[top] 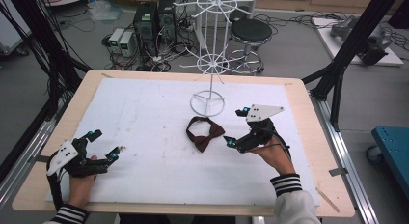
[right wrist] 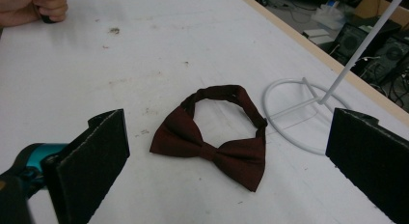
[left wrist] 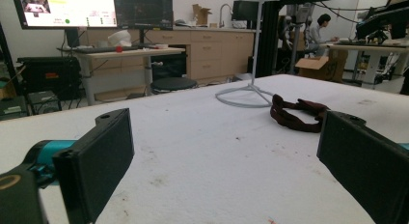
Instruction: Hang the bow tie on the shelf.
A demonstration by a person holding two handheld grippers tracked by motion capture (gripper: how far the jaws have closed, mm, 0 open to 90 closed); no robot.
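Note:
A dark red bow tie (top: 204, 133) with its neck band looped lies flat on the white mat, just in front of the ring base of a white wire stand (top: 208, 104). My right gripper (top: 235, 127) hovers open just right of the tie; its view has the bow tie (right wrist: 215, 142) between the two black jaws and the stand's ring (right wrist: 300, 114) behind it. My left gripper (top: 105, 144) rests open near the mat's front left, far from the tie; in its view the bow tie (left wrist: 297, 112) lies ahead to the right, the stand's base (left wrist: 245, 95) beyond.
The white mat (top: 144, 113) covers most of the wooden table (top: 299, 91). The wire stand's tall pole carries spoked wire rings (top: 214, 2) above the table's far middle. A stool (top: 250, 32), computers and cables sit on the floor beyond the far edge.

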